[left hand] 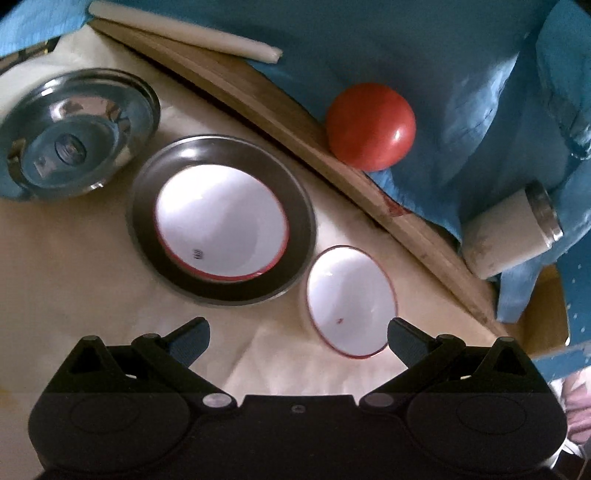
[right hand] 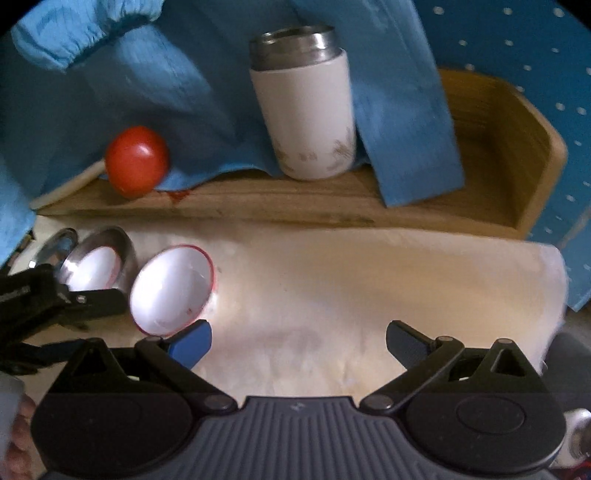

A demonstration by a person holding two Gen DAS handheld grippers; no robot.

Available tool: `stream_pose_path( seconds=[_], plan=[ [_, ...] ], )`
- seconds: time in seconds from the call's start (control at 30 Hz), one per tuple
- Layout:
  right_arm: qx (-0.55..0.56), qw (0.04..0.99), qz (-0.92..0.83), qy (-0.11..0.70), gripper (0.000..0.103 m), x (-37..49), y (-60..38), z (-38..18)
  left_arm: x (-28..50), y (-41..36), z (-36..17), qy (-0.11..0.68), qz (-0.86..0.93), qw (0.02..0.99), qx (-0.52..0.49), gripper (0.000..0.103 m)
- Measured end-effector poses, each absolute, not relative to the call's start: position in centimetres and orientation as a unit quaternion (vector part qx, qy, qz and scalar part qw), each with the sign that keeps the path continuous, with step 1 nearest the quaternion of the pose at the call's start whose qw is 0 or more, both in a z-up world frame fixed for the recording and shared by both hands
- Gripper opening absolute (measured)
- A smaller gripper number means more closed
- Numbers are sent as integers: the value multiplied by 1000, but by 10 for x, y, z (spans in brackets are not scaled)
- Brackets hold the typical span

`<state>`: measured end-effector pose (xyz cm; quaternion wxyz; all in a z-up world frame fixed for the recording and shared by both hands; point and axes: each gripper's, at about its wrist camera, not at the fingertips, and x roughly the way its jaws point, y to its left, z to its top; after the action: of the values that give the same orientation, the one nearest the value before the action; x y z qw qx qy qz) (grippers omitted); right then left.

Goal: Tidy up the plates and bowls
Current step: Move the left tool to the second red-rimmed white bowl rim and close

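— Left hand-held gripper first: how does it stand?
— Spread wide, nothing between its ribbed black fingers. It hovers over the bench, which is draped in a pale cream cloth, soft and slightly creased.

— And the right hand-held gripper?
— Likewise released and empty, matte black linkages splayed, one pad showing blue.

— Where are the dishes?
— A small white bowl with a thin red rim sits on the cloth just beyond the left gripper, close to its right finger. Beside it, a dark, glossy round plate carries a second white bowl with red rim in its middle. Farther left lies a polished steel dish, mirror-bright and ringed.

— Anything behind them?
— A wooden tray with a curved, raised end runs along the back. On it stand a smooth red ball and a white cylindrical tumbler with a brushed steel collar. Crumpled blue fabric hangs over the tray, and a pale stick lies at its far end.
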<state>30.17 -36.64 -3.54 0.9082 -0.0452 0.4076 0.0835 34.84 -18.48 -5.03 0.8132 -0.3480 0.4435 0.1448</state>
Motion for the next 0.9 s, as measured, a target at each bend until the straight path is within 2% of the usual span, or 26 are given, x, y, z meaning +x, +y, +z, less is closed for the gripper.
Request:
stream_pose_path(
  seconds=[0.17,0.3,0.5,0.73,0.83,0.9],
  plan=[
    [-59,904,113,408,102,320,-361,-37,352,-191,-60,446,163,802,-361,102],
    [-64,900,135,410,102,331,-356,-39,350,-188,-68,443,184,795,-372,97],
    [-73,891,168,415,89,344,-346,-43,350,-186,-72,428,195,795,-383,84],
    [-72,883,180,427,79,352,-339,-50,354,-184,-74,421,192,796,-391,76],
    [-74,880,184,432,71,351,-337,-52,356,-184,-75,419,186,798,-392,64],
    [-73,877,186,438,63,353,-336,-54,357,-183,-77,417,179,797,-399,48]
  ],
)
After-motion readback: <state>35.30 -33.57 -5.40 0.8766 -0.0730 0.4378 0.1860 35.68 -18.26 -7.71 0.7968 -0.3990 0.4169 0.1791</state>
